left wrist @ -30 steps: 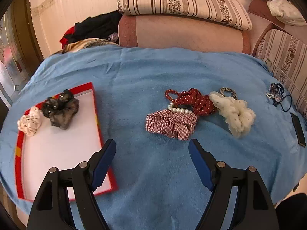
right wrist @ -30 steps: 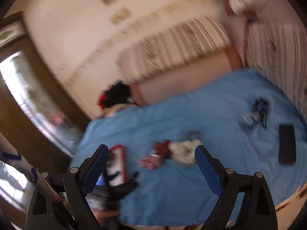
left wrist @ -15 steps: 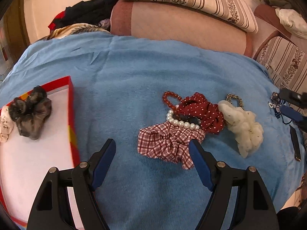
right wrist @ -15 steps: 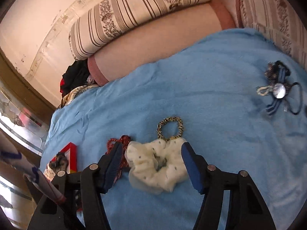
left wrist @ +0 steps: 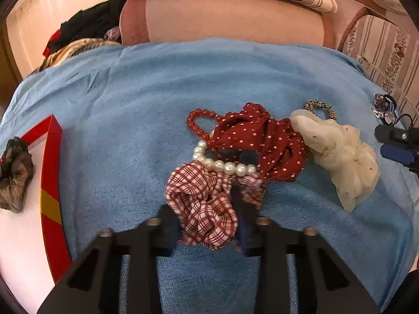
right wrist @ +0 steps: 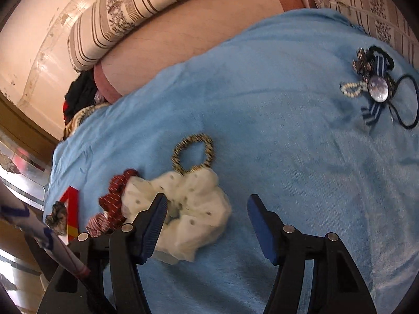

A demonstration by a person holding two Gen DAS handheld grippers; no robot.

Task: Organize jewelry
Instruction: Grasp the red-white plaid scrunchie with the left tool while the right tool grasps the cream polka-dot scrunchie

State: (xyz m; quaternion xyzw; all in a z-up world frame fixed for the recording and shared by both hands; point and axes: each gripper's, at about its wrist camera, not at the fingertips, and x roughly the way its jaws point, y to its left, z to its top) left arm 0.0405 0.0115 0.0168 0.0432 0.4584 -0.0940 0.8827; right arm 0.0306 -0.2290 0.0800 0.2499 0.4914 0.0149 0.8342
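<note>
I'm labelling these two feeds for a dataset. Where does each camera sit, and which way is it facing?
Left wrist: on the left gripper, angled down at the blue cloth; its closing jaws straddle the plaid scrunchie.
Right wrist: on the right gripper, angled down; jaws open around the cream scrunchie; a patterned sleeve at the left edge.
Shared: cream scrunchie, red dotted scrunchie, red tray.

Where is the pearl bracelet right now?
In the left wrist view, the pearl bracelet lies mid-frame on the blue cloth, between the checked scrunchie and the red dotted scrunchie.
</note>
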